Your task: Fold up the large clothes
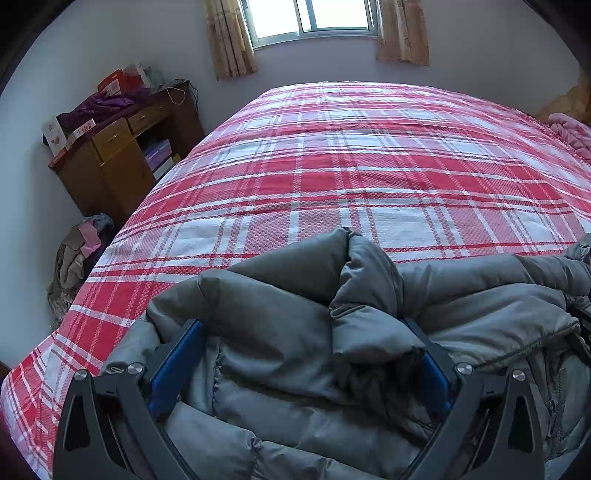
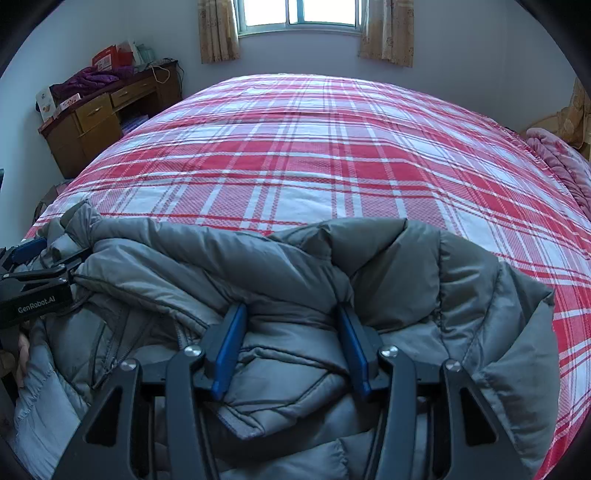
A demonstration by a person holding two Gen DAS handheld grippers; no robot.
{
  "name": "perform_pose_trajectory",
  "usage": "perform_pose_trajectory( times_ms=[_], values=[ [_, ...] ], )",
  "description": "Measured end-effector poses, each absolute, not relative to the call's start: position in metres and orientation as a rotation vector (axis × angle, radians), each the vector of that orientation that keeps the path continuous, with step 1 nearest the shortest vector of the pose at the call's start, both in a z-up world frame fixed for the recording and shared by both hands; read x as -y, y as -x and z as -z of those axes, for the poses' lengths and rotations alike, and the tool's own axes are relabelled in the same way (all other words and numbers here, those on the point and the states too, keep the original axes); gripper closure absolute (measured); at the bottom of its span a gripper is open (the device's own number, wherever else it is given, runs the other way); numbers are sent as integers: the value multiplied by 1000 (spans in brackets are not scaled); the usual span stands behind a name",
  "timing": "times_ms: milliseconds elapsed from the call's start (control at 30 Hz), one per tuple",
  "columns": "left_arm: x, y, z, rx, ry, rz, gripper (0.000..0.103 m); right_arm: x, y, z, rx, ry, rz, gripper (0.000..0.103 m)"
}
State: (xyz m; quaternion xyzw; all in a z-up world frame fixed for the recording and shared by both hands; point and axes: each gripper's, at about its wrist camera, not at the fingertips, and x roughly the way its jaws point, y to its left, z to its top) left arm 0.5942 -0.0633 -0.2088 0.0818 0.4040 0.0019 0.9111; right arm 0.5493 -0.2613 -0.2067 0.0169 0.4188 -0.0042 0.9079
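Note:
A grey puffer jacket [image 1: 280, 325] lies bunched at the near edge of a bed with a red and white plaid cover [image 1: 369, 177]. My left gripper [image 1: 303, 328] has its jaws wide apart with thick folds of the jacket between the blue pads [image 1: 177, 365]. In the right wrist view the jacket [image 2: 258, 266] fills the foreground. My right gripper [image 2: 291, 314] has its pads [image 2: 231, 347] closer together, pressing on a fold of jacket between them. The left gripper also shows at the left edge of the right wrist view [image 2: 37, 266], its jaws on the jacket.
A wooden desk [image 1: 122, 155] with purple clothes and boxes stands left of the bed. A heap of clothes [image 1: 77, 258] lies on the floor by it. A pink blanket [image 2: 557, 158] sits at the bed's right side. A window with curtains [image 1: 314, 18] is at the far wall.

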Motion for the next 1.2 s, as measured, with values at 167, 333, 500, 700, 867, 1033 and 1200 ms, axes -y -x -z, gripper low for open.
perform_pose_trajectory(
  times_ms=[167, 333, 500, 700, 867, 1033, 1200],
  values=[
    [66, -594, 199, -841, -183, -29, 1, 258, -550, 206, -870, -9, 20, 50],
    [70, -570, 141, -705, -132, 7, 1, 267, -544, 189, -857, -60, 1, 49],
    [97, -583, 149, -748, -125, 91, 1, 282, -530, 169, -764, -107, 28, 47],
    [104, -597, 204, -854, -153, 84, 1, 279, -540, 196, -843, -87, 33, 47],
    [103, -596, 208, -849, -148, 79, 1, 279, -542, 206, -857, -98, 24, 45],
    [109, -596, 210, -844, -170, 58, 1, 273, -544, 208, -861, -62, 43, 43],
    [107, -597, 210, -843, -174, 56, 1, 272, -545, 209, -864, -54, 47, 43]
  ],
)
